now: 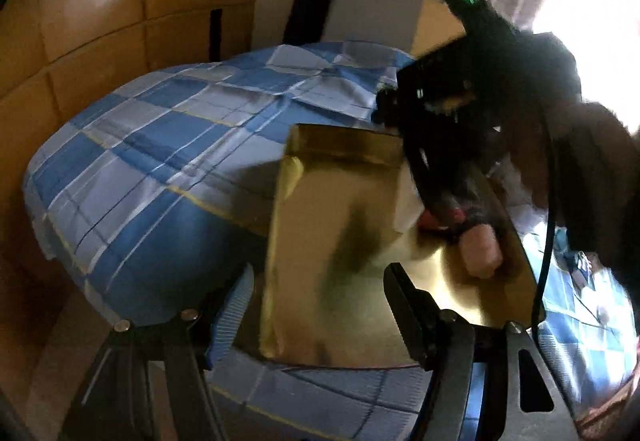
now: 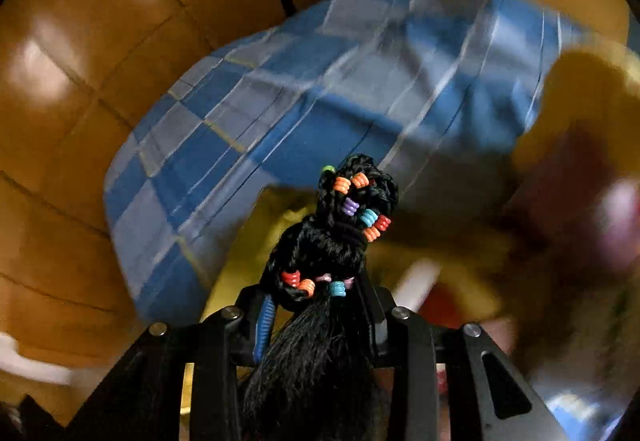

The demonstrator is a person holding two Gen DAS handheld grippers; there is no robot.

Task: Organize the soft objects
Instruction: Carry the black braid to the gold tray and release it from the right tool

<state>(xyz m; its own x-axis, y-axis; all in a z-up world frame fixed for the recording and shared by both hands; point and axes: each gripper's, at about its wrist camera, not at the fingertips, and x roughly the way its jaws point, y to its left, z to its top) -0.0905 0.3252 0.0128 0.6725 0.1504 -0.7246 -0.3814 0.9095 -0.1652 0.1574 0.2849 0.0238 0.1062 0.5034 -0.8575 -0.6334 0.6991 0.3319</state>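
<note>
Right hand-held gripper [image 2: 320, 305] pinching a beaded black hair bundle [image 2: 336, 233]; left hand-held gripper [image 1: 320, 305] spread around a gold pouch [image 1: 332, 241].

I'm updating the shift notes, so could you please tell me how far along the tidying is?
Nothing looks finished yet. In hand: the right gripper grips a black beaded braid, and the left gripper straddles the gold box's flap. Still loose: a pink soft item in the box.

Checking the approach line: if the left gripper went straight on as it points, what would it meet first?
Most likely the gold bag, which lies straight ahead of the left gripper, between its open jaws. The pillow lies behind it; depth is unclear.
</note>
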